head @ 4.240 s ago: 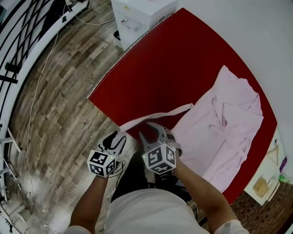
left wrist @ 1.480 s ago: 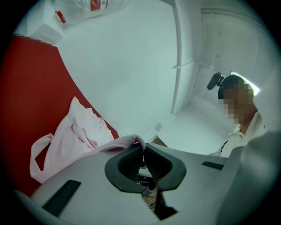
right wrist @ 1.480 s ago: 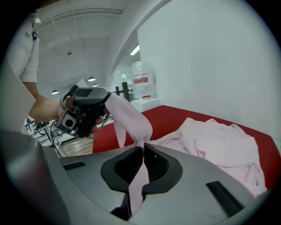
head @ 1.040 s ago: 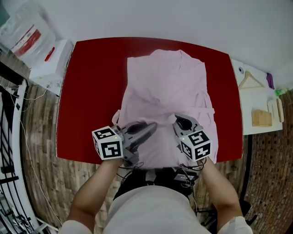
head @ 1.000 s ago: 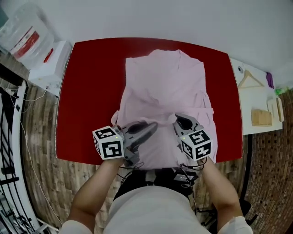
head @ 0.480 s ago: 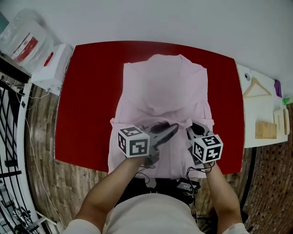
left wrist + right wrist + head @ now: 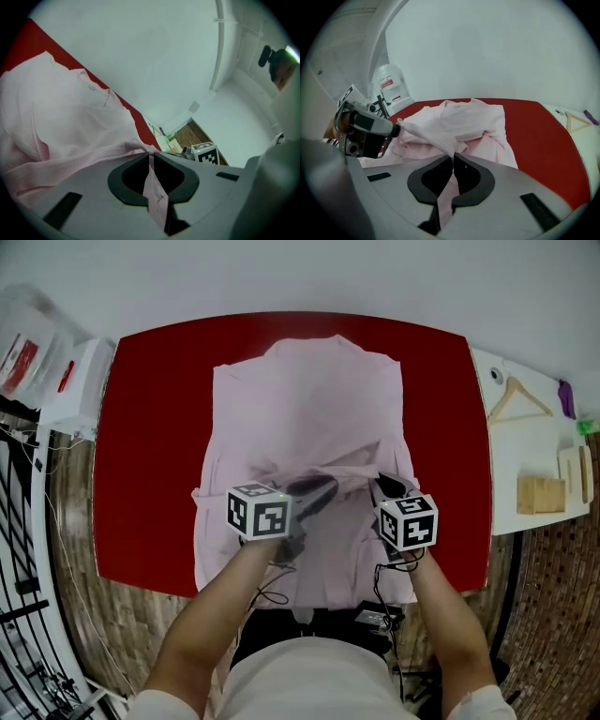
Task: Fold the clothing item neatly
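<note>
Pink collared garment (image 7: 309,399) lies spread on the red worktop (image 7: 150,427), its collar at the far end from both grippers and its lower edge hanging over the near edge beneath them. The left gripper (image 7: 328,487) is clenched on a fold of this cloth. In the left gripper view a thin strip of pink fabric runs down between the closed jaws of the left gripper (image 7: 151,157). The right gripper (image 7: 382,482) is just beside it, and it too is clenched on the cloth. Its own view shows a bunched fold pinched where the jaws of the right gripper (image 7: 453,159) meet. A raised ridge of fabric (image 7: 352,472) stretches between the two grippers, lifted off the flat part. Well to the right of the right gripper, a wooden hanger (image 7: 518,397) lies on a white side table (image 7: 534,442).
</note>
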`<state>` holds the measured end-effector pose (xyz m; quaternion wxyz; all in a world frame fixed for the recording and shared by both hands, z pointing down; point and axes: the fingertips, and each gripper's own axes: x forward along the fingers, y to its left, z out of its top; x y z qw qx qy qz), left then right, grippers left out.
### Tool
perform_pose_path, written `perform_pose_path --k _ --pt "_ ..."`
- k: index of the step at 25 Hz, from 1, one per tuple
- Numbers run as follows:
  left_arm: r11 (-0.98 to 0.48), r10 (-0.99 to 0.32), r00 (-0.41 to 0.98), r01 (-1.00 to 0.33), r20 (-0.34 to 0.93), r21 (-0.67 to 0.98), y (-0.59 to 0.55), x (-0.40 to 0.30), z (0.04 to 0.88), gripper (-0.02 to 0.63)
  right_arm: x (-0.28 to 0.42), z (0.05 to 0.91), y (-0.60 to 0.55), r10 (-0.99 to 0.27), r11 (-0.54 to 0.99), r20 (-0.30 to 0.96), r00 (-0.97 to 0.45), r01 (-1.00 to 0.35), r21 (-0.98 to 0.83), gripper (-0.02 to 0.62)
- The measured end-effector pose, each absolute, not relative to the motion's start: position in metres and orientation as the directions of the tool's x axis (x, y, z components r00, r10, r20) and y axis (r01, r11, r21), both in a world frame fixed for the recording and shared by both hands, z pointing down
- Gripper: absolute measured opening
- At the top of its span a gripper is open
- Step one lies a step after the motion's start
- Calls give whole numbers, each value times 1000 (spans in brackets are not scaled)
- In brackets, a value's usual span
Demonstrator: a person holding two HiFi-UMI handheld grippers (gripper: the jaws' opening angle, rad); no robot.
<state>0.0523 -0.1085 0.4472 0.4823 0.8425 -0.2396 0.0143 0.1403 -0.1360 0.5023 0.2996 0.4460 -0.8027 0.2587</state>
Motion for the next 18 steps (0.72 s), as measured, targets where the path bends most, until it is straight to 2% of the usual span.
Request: perform_pose_path --k 5,8,18 --pt "-359 -277 896 -431 347 828 -88 49 475 12 164 519 -142 -548 427 756 -358 -897 -115 21" --pt "-371 -239 884 -466 403 803 -76 39 481 12 175 525 -145 -549 409 774 -316 -909 -81 21" --pt "-287 -307 809 -581 501 762 -55 -18 501 12 207 542 -149 -555 323 803 -218 -946 -34 21"
